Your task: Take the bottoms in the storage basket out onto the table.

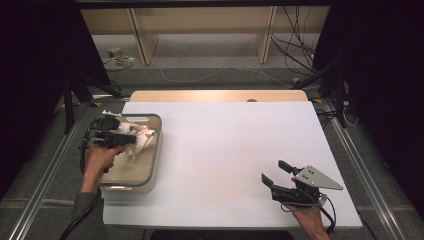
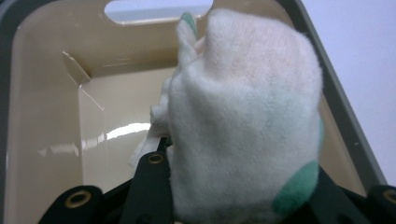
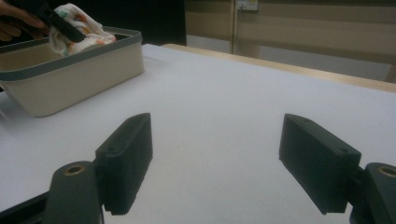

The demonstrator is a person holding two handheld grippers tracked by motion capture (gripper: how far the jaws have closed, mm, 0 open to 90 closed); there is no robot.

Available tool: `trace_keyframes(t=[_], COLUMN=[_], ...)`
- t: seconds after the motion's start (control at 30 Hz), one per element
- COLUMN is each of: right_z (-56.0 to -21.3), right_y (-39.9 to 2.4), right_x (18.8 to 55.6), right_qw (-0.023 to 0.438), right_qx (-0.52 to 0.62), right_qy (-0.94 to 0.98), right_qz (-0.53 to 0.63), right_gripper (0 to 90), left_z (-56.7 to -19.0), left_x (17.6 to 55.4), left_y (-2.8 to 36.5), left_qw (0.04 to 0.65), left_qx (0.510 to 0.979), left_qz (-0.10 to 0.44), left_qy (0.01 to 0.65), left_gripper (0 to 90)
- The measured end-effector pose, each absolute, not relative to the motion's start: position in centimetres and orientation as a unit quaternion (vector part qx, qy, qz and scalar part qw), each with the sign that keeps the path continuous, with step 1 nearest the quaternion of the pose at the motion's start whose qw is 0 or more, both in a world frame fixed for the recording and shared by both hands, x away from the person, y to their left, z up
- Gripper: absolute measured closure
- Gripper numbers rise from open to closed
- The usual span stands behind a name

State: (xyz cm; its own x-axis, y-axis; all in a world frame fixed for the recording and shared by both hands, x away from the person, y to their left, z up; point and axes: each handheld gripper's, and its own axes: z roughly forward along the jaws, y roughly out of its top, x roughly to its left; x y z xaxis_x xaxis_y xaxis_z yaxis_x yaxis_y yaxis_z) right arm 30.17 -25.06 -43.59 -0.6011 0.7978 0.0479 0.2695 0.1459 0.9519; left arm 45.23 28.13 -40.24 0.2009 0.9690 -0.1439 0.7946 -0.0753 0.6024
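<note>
The left gripper (image 1: 121, 139) has its jaws clamped on a soft white green-tipped sock (image 2: 243, 116) above the beige plastic bin (image 1: 156, 150), likely for lifting out, while the right gripper (image 1: 276, 172) idles with jaws wide, empty, over the white tabletop (image 1: 225, 150).

Lit from above; dark surrounds in high view. Glare streak on tub (image 2: 42, 116) floor left of left gripper (image 2: 233, 205). Sock (image 2: 243, 121) close-up soft, blurred. 2 right gripper (image 3: 215, 163) jaws sharp, bkgd soft.

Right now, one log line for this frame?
left gripper: shut on sock, over bin | right gripper: open, empty, above table
</note>
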Motion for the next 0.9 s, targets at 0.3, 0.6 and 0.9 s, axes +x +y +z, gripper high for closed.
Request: trace_keyframes(t=[0.3,0.6,0.9], right_z=[-43.6,-43.5,-43.6], right_y=[-25.1,-25.1,-25.0], right_x=[30.2,30.2,30.2], right_qw=[0.247,0.248,0.248], right_qx=[0.372,0.372,0.372], right_qy=[0.717,0.716,0.718], right_qz=[0.536,0.535,0.534], right_gripper=[26.7,26.7,26.7], left_z=[-39.1,-38.0,-37.8], left_x=[44.7,44.4,44.2], left_y=[28.1,27.8,28.0], left_qw=[0.312,0.323,0.333], left_qx=[0.713,0.713,0.707], left_qz=[0.159,0.167,0.169], left_qy=[0.608,0.6,0.601], left_gripper=[67.3,67.2,67.2])
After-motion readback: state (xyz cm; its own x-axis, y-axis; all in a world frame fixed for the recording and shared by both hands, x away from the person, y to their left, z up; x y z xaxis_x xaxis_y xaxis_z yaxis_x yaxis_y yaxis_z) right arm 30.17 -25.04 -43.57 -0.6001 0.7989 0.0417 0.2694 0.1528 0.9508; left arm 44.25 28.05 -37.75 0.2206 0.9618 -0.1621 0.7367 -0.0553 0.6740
